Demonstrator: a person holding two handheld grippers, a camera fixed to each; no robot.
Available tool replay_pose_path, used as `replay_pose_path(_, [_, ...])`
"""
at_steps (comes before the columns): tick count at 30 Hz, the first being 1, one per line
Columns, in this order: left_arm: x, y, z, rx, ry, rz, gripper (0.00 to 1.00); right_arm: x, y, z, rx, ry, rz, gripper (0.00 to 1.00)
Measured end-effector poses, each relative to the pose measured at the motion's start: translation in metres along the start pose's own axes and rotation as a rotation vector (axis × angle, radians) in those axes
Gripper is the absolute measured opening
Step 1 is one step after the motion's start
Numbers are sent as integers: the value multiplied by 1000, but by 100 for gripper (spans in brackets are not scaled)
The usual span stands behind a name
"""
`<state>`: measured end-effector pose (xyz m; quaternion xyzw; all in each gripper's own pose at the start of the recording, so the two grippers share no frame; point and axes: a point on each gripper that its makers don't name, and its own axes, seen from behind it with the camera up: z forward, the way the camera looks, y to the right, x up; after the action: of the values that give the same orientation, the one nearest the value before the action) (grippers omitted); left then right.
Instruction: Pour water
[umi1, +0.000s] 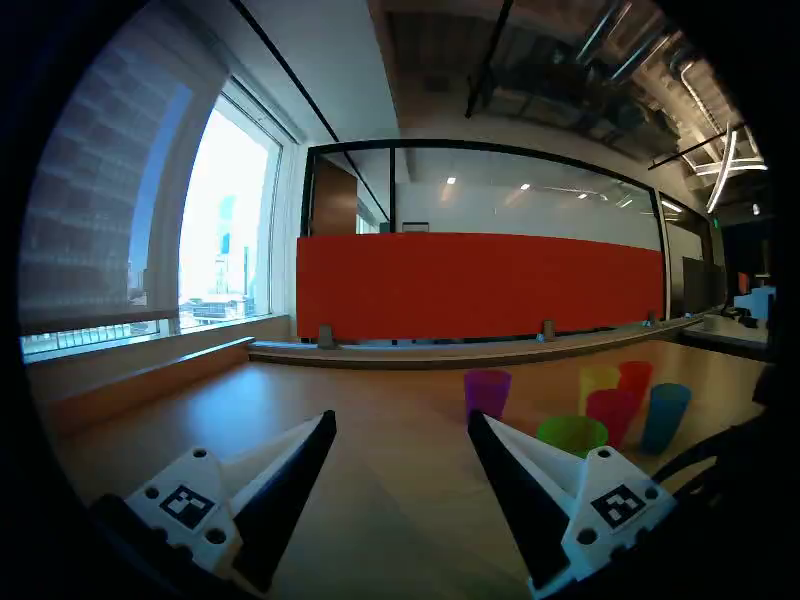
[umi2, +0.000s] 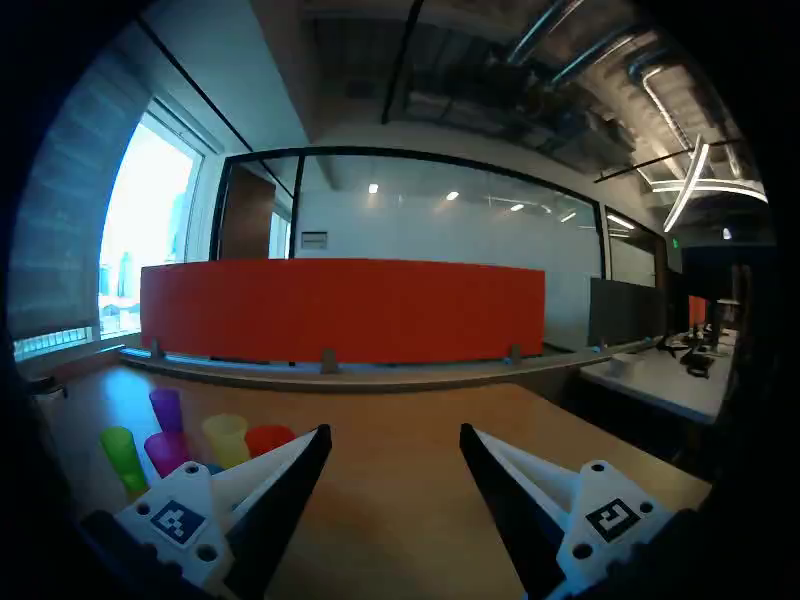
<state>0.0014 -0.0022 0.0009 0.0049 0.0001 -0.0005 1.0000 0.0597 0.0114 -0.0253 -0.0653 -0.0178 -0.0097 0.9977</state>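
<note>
Left tongs (umi1: 401, 417) gape wide and empty above the wooden worktop (umi1: 400, 500), coloured cups (umi1: 612, 412) standing clustered on it near their right finger. Right tongs (umi2: 395, 430), equally wide and empty, have the cups (umi2: 227, 437) beside their left finger.

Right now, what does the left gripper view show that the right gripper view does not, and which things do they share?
Left gripper view: the open left gripper and a blue plastic cup in full sight. Right gripper view: the open right gripper and a white side desk bearing dark items. Shared: the wooden table, the long red divider panel, the bright window, a purple plastic cup, a yellow plastic cup and a green plastic cup.
</note>
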Motion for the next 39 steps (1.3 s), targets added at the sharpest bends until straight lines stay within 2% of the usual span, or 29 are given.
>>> replay_pose_path(8, [0,0,-1,0,-1,1,99,-15,-3,10,36,0,-23,100])
replay_pose_path(17, [0,0,0,0,0,1,98,-23,-19,19,77,73,-74,100])
replay_pose_path(24, [0,0,0,0,0,1,98,-23,-27,23,118,97,-41,100])
replay_pose_path(32, [0,0,-1,0,0,1,98,-42,-15,27,99,71,-32,100])
replay_pose_path(39, [0,0,-1,0,0,1,99,-42,-14,27,100,77,-27,100])
